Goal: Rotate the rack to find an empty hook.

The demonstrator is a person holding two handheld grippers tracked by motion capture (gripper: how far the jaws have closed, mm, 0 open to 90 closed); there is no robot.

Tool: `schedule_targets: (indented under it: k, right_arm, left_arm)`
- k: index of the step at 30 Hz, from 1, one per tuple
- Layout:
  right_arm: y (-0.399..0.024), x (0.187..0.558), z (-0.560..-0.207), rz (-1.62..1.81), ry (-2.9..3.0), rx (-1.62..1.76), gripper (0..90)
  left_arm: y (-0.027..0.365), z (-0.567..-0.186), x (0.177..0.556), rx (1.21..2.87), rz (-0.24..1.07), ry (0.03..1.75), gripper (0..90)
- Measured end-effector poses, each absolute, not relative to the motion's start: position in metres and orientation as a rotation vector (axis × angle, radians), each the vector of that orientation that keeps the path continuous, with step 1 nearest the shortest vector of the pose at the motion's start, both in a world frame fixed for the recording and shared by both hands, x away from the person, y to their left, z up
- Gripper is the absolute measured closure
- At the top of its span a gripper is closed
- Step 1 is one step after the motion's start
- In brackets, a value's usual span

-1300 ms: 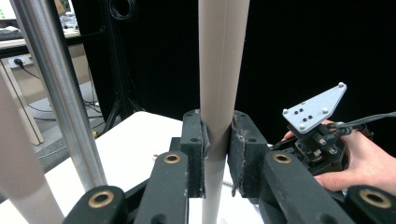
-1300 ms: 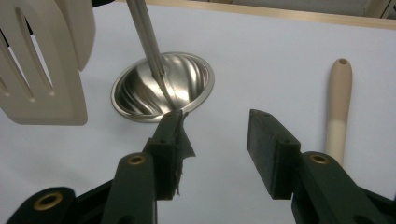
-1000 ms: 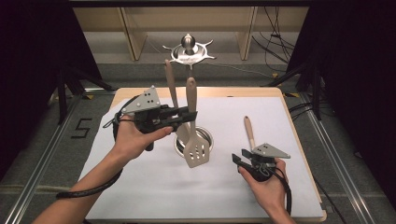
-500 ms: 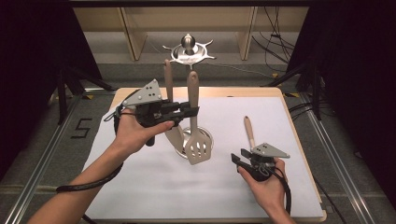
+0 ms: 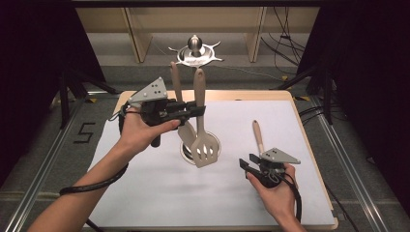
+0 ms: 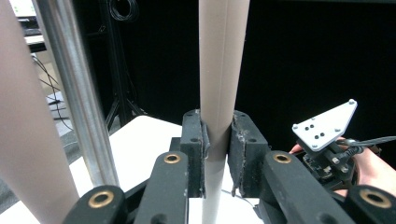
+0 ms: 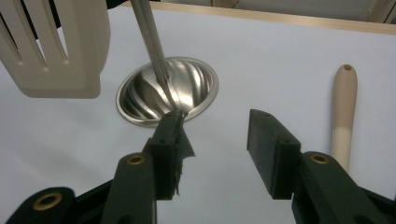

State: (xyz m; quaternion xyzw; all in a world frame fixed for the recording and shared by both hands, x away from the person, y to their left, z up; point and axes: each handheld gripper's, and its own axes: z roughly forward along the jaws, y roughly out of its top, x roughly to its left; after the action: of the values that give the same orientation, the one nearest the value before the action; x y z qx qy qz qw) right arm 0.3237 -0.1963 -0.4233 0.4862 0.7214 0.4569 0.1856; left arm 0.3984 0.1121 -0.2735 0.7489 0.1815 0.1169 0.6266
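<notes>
My left gripper (image 5: pixel 197 110) is shut on the beige handle of a slotted spatula (image 5: pixel 203 150) and holds it upright above the round steel base (image 5: pixel 215 145) of a utensil stand. In the left gripper view the pads (image 6: pixel 194 140) press the spatula handle (image 6: pixel 219 70) from both sides. A second beige-handled utensil (image 5: pixel 175 79) stands upright just behind it, beside the stand's steel rod (image 6: pixel 74 93). My right gripper (image 5: pixel 249 163) rests open low at the right, nothing between its fingers (image 7: pixel 271 140). It faces the base (image 7: pixel 140 100) and the spatula head (image 7: pixel 60 51).
A third utensil with a beige handle (image 5: pixel 257 135) lies flat on the white table cover (image 5: pixel 145 193) just beyond my right gripper, also seen as a handle (image 7: pixel 343 112). The stand's hooked steel top (image 5: pixel 194 50) rises at the back centre. Dark curtains flank the table.
My left gripper has lifted the spatula slightly, so its head hangs a little higher over the steel base. The right gripper has kept still.
</notes>
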Motion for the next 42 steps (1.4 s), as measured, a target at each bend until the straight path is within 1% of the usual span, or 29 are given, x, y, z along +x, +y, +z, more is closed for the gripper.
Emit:
schedule_targets:
  k: [4,6,7,8,10,11,13,14,15,17,20,27,28,38,42]
  right_arm:
    - [-0.199,0.325,-0.423,1.269,2.047,1.335,56.4]
    - [-0.200,0.326,-0.423,1.253,2.051,1.323,56.4]
    - [-0.200,0.326,-0.423,1.254,2.051,1.322,56.4]
    - [-0.200,0.326,-0.423,1.262,2.047,1.320,56.4]
    - [-0.200,0.327,-0.424,1.273,2.040,1.315,56.3]
    - [-0.200,0.326,-0.424,1.278,2.035,1.321,56.4]
    - [-0.197,0.324,-0.423,1.292,2.021,1.365,56.4]
    - [-0.199,0.325,-0.423,1.290,2.028,1.343,56.4]
    - [-0.198,0.324,-0.423,1.292,2.022,1.358,56.4]
    - [-0.198,0.325,-0.423,1.289,2.026,1.348,56.4]
    - [-0.198,0.324,-0.423,1.289,2.021,1.353,56.4]
    - [-0.200,0.325,-0.424,1.286,2.029,1.331,56.4]
    - [-0.199,0.325,-0.423,1.287,2.024,1.342,56.4]
    - [-0.200,0.325,-0.423,1.273,2.041,1.345,56.3]
    - [-0.199,0.322,-0.422,1.251,2.049,1.378,56.2]
  left_arm:
    - [0.113,-0.275,0.400,1.718,0.262,0.421,76.5]
    - [0.116,-0.274,0.406,1.733,0.309,0.362,76.5]
    - [0.116,-0.274,0.405,1.732,0.302,0.371,76.5]
    - [0.114,-0.275,0.402,1.716,0.254,0.423,76.5]
    - [0.116,-0.274,0.407,1.733,0.306,0.369,76.5]
    - [0.115,-0.276,0.403,1.715,0.248,0.430,76.5]
    - [0.115,-0.276,0.405,1.712,0.240,0.439,76.4]
    - [0.117,-0.275,0.410,1.729,0.293,0.383,76.4]
    - [0.116,-0.277,0.406,1.708,0.236,0.445,76.4]
    - [0.118,-0.277,0.413,1.725,0.282,0.392,76.4]
    - [0.119,-0.279,0.416,1.725,0.284,0.396,76.3]
    - [0.121,-0.282,0.416,1.710,0.268,0.422,75.6]
    - [0.119,-0.283,0.411,1.687,0.215,0.494,75.4]
    - [0.122,-0.284,0.407,1.684,0.253,0.514,74.1]
    - [0.124,-0.285,0.404,1.683,0.268,0.518,71.6]
